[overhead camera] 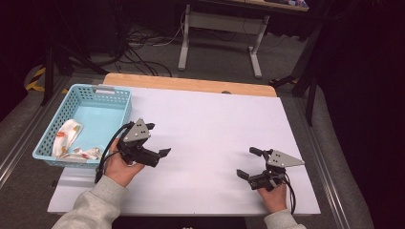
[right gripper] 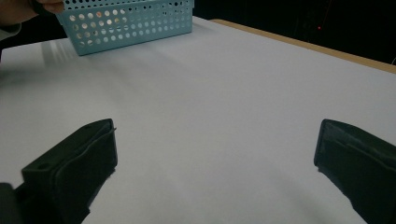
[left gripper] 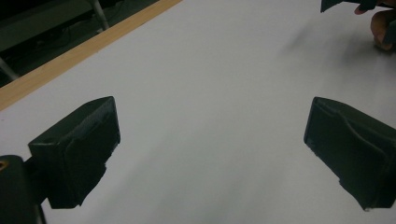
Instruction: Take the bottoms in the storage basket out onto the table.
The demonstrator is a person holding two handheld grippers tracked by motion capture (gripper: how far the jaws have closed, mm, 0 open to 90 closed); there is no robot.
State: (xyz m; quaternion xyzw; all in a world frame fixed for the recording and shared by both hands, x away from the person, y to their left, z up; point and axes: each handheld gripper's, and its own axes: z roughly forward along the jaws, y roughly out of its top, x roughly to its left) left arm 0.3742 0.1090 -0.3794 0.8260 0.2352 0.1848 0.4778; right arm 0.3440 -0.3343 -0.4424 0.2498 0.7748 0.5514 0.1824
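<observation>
High view: the basket lies just beside the left gripper, both grippers' jaws apart and empty; the right gripper well away.

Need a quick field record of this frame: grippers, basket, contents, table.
left gripper: open, nothing between jaws, just right of the basket
right gripper: open, nothing between jaws, near the table's right front
basket: light blue, perforated, at the table's left edge
basket contents: white cloth with orange print, bunched along the near left side
table: white sheet over wood, bare between the grippers
</observation>
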